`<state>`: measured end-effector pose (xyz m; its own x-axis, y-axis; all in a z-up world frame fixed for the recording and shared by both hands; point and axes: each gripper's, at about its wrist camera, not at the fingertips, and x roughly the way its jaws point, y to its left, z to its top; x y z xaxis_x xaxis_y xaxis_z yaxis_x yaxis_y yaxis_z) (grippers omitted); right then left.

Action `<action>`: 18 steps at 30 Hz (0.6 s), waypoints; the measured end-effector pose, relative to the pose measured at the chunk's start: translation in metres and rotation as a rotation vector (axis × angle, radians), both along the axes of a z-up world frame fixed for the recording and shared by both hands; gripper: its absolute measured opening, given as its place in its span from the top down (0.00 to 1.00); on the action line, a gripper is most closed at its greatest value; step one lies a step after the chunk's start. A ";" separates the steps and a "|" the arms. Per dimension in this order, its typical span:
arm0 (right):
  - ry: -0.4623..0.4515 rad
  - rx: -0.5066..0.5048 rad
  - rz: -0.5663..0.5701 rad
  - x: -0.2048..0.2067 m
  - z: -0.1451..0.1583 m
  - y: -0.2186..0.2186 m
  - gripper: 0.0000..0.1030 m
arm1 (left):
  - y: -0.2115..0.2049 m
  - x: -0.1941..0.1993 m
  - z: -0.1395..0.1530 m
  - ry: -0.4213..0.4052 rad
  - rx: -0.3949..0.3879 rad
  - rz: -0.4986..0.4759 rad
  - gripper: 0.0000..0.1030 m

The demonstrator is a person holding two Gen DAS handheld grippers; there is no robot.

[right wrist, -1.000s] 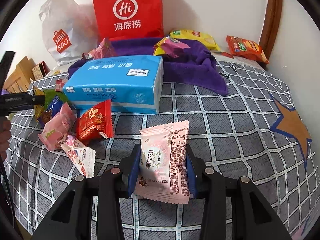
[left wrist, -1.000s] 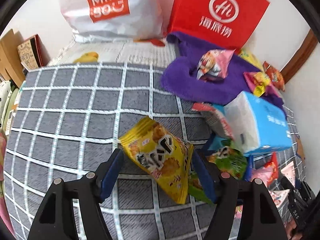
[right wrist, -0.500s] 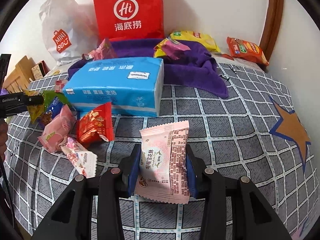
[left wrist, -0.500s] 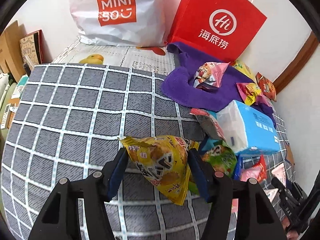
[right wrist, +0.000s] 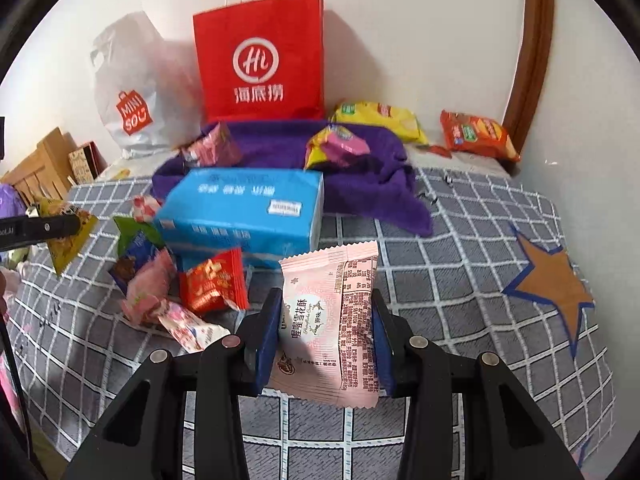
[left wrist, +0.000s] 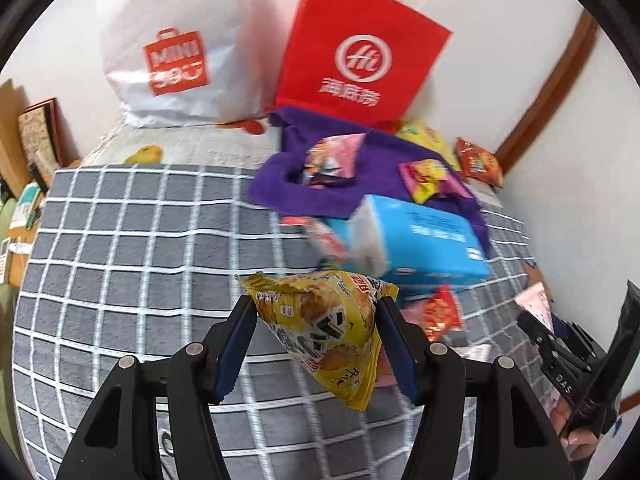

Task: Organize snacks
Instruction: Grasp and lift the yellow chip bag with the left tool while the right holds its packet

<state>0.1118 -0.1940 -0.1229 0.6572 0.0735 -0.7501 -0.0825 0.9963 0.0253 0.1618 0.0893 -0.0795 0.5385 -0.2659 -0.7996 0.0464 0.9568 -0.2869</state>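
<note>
Holding a yellow snack bag (left wrist: 320, 332) clamped in the left claw (left wrist: 316, 344) and a pink pastry packet (right wrist: 332, 320) clamped in the right claw (right wrist: 326, 336) above the checked bed cover (right wrist: 460, 240), both mid-carry, next needing a sorting spot, perhaps the purple towel (right wrist: 360, 176).

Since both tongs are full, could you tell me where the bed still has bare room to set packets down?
Free: the checked blanket left of the blue tissue box, up to the white bag; and the stretch between the purple towel and the orange star. Crowded: the loose packets around the red packet beside the tissue box, and the towel.
</note>
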 end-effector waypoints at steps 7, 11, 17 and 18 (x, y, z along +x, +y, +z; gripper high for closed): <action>-0.037 0.010 0.014 0.007 0.024 -0.001 0.60 | -0.032 0.005 0.017 -0.010 -0.030 -0.069 0.42; -0.059 0.004 0.032 0.014 0.037 0.001 0.60 | -0.047 0.011 0.029 -0.025 -0.028 -0.098 0.42; -0.093 -0.005 0.047 0.034 0.057 0.006 0.60 | -0.065 0.026 0.048 -0.045 -0.020 -0.129 0.42; -0.101 -0.006 0.049 0.039 0.060 0.007 0.60 | -0.067 0.028 0.052 -0.049 -0.018 -0.131 0.42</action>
